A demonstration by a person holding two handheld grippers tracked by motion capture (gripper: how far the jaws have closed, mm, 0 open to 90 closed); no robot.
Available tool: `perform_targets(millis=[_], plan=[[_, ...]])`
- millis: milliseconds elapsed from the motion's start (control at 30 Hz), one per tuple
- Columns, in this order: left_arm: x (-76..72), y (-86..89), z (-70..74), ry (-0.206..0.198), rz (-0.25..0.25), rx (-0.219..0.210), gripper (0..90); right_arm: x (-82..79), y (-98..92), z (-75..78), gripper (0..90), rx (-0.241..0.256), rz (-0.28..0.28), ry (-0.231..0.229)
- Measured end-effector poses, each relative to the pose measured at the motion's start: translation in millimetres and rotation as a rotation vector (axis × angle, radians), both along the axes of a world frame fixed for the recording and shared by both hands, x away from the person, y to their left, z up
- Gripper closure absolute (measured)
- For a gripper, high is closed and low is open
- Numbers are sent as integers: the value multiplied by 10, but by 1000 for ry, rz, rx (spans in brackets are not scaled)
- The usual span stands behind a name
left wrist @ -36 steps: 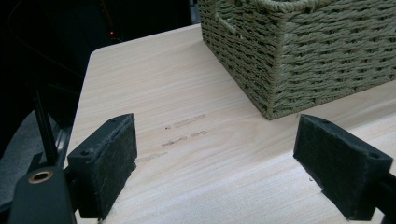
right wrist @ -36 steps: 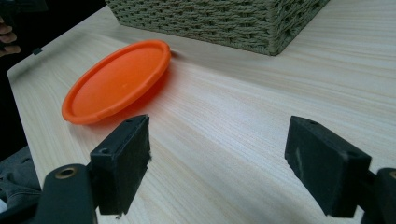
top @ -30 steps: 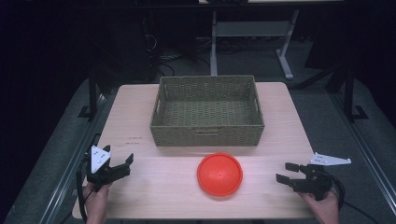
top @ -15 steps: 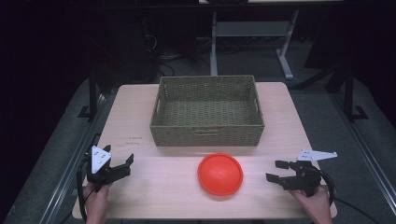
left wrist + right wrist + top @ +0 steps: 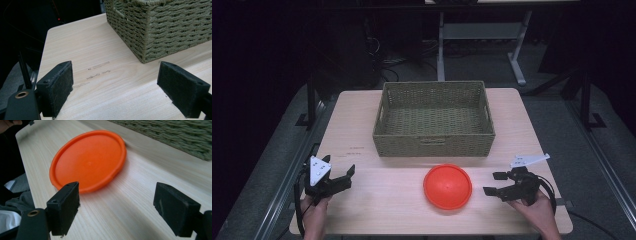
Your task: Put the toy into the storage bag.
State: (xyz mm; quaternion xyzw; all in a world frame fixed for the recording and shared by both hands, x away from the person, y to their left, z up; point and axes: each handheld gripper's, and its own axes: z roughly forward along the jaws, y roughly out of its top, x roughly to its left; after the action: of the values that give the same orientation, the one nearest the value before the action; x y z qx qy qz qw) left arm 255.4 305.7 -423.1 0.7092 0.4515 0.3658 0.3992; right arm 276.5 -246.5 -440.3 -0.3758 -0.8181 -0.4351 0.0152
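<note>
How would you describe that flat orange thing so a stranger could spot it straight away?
Start at the wooden table and find the woven basket at its middle. Just in front of the basket, on the person's side, lies the orange disc, flat on the wood. It is the one round, bright thing there, smooth plastic with a raised rim.

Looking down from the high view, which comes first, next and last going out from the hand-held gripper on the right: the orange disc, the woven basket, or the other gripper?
1. Orange disc, just beside the right hand-held gripper.
2. Woven basket, behind the disc.
3. Left hand-held gripper, across the table.
</note>
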Motion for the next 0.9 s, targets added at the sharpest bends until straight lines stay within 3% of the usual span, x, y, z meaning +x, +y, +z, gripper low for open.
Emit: perform_targets(millis=[233, 367, 633, 900], plan=[[10, 9, -3, 3, 4, -8, 127, 158, 148, 52, 203, -12, 56, 35], [13, 8, -3, 2, 1, -2, 127, 262, 251, 58, 213, -45, 76, 69], [11, 12, -1, 0, 5, -2, 127, 408, 415, -4, 233, -85, 112, 111], [11, -7, 0, 1, -1, 3, 127, 488, 528, -97, 308, -105, 124, 144]])
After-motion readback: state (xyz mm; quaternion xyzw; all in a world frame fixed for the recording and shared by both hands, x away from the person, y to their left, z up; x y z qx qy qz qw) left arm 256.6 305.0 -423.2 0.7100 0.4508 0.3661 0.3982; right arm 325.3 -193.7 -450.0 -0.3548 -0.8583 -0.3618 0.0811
